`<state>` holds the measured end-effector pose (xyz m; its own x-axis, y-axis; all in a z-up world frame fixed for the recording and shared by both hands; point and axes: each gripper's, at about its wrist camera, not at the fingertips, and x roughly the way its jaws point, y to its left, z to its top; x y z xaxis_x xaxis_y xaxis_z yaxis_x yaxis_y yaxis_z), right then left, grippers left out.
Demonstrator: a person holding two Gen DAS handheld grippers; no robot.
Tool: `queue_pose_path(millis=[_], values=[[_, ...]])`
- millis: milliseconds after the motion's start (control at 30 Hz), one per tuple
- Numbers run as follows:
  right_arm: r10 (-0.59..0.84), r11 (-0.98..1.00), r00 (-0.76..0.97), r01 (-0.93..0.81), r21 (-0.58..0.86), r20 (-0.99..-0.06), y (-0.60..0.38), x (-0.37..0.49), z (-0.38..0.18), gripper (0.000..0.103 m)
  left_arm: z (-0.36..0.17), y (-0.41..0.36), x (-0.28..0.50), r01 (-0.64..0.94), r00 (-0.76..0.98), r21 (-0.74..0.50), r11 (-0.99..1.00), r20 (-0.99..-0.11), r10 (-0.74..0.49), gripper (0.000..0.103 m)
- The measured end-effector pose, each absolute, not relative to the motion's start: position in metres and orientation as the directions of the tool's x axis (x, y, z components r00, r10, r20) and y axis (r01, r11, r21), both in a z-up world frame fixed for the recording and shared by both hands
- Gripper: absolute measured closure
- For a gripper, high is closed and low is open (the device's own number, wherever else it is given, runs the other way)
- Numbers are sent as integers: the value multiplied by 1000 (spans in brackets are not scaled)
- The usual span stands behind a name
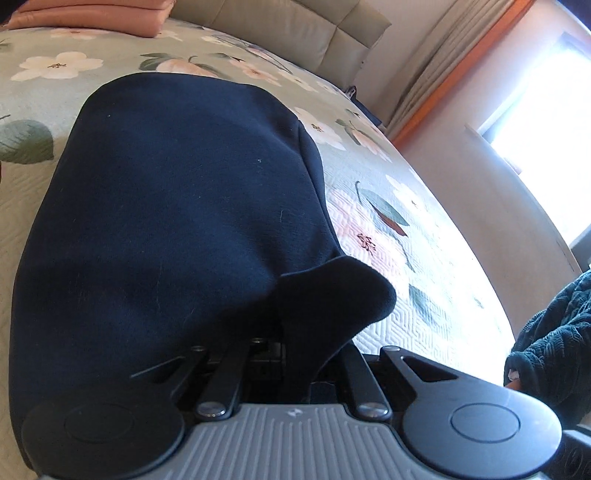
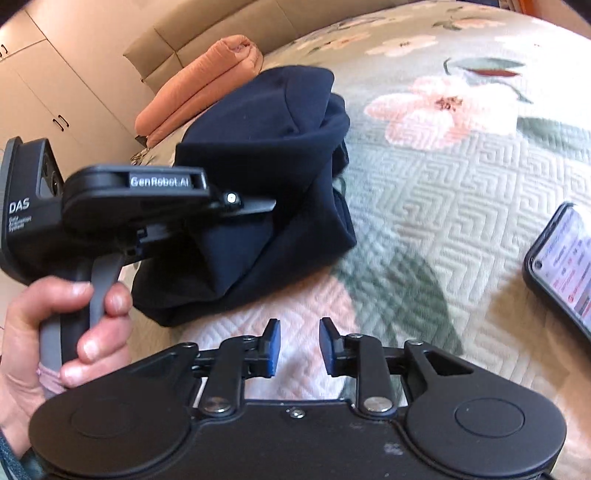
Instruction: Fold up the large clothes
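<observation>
A folded navy garment (image 1: 177, 206) lies on the floral quilt (image 1: 388, 229). In the left wrist view it drapes over my left gripper (image 1: 291, 343) and hides the fingertips; a flap of navy cloth sits between the jaws. In the right wrist view the left gripper (image 2: 236, 206) is shut on the near edge of the navy garment (image 2: 266, 140), hand on the trigger. My right gripper (image 2: 298, 343) is open and empty, blue pads (image 2: 274, 341) apart, just above the quilt (image 2: 424, 192), near and right of the garment.
A folded salmon-pink cloth (image 2: 199, 85) lies by the padded headboard (image 1: 295, 26). A phone with a lit screen (image 2: 565, 266) lies on the quilt at right. A dark teal knit item (image 1: 554, 339) sits at the bed's right edge. Curtain and window stand behind.
</observation>
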<state>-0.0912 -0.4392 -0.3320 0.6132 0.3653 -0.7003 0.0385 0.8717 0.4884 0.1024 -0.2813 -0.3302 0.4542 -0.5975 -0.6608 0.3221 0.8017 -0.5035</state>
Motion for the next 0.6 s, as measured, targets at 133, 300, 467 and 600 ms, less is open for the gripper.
queue_pose_path(millis=[133, 300, 467, 600], values=[[386, 871, 595, 17, 491, -705, -439, -91, -334, 72, -329, -283, 101, 314, 464, -501, 807, -660, -590, 94], [394, 871, 589, 5, 491, -706, -443, -83, -333, 70, -316, -283, 96, 306, 490, -511, 803, -639, -593, 94], [405, 866, 598, -7, 501, -692, -446, -73, -321, 66, -297, -281, 103, 309, 497, -561, 768, -594, -633, 90], [407, 866, 609, -21, 499, -680, -442, -69, -306, 65, -280, -286, 111, 352, 474, -582, 733, -565, -676, 80]])
